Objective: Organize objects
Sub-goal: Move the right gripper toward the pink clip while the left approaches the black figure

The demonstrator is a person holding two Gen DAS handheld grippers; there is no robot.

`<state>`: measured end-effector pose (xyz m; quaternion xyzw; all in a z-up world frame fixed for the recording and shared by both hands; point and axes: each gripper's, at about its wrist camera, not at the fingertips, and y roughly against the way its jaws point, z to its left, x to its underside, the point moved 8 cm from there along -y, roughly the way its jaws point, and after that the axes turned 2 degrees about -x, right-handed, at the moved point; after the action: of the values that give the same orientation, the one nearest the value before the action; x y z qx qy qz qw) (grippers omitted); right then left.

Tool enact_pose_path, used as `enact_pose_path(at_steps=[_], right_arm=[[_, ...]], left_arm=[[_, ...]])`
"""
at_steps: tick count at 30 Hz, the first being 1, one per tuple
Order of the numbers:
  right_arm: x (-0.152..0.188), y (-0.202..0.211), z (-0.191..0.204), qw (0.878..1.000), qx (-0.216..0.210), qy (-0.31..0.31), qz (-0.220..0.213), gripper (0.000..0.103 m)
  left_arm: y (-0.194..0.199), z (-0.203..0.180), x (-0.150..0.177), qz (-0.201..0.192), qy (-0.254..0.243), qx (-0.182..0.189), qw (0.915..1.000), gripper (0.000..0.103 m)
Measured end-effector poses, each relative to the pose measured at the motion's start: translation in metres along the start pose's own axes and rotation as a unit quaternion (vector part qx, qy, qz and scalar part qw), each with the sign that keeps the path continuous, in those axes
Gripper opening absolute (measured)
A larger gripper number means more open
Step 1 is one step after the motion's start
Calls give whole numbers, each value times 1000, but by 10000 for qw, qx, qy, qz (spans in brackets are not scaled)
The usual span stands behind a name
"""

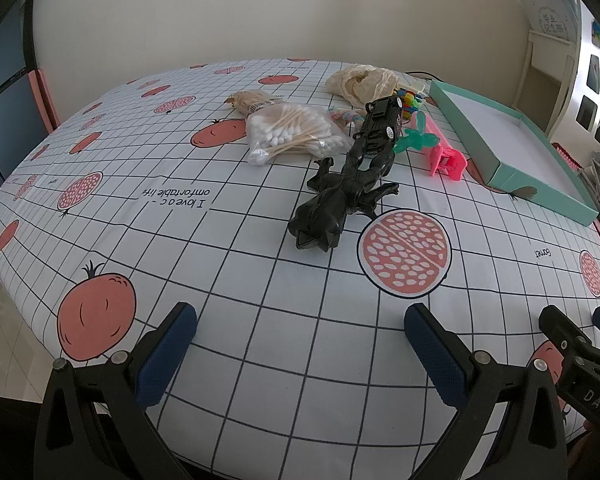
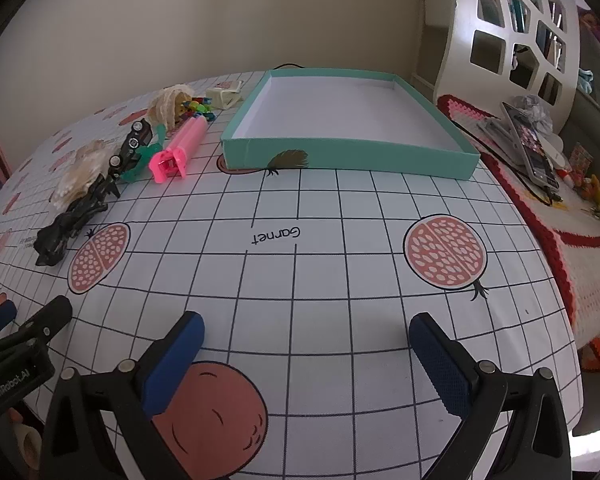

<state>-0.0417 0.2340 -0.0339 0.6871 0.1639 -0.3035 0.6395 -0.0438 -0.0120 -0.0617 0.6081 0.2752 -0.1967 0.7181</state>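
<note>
Right now both grippers are hovering low over a tabletop (image 1: 260, 320) covered in a white grid-patterned cloth printed with pomegranates. The left gripper (image 1: 300, 344) is holding its blue-padded jaws spread wide with nothing between them, and the right gripper (image 2: 306, 352) is doing the same.

Well beyond the left jaws, toward the middle of the left wrist frame, a black plastic action figure (image 1: 340, 200) is lying flat. Touching its far end is a black toy car (image 1: 382, 124). To the left of these a clear bag of cotton swabs (image 1: 292, 134) is resting, with a cream lace cloth (image 1: 360, 82) further back. A pink plastic clip-ended tube (image 1: 440, 148) and a teal plastic piece (image 1: 416, 138) are lying just right of the car.

In the right wrist frame, a shallow teal cardboard box with a white interior (image 2: 348, 158) is sitting empty at upper centre, well apart from the right jaws.
</note>
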Motion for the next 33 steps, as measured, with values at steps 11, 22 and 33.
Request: enact_pose_path(at_steps=[11, 22, 33], right_arm=[[4, 1, 4, 10000, 15, 53, 63, 103], [-26, 18, 10, 9990, -321, -115, -301, 103], [-105, 48, 54, 9953, -881, 388, -63, 101]], left_arm=[[0, 1, 0, 61, -8, -40, 10000, 103], [6, 2, -15, 175, 149, 107, 9997, 103], [27, 4, -105, 214, -42, 87, 9997, 103]])
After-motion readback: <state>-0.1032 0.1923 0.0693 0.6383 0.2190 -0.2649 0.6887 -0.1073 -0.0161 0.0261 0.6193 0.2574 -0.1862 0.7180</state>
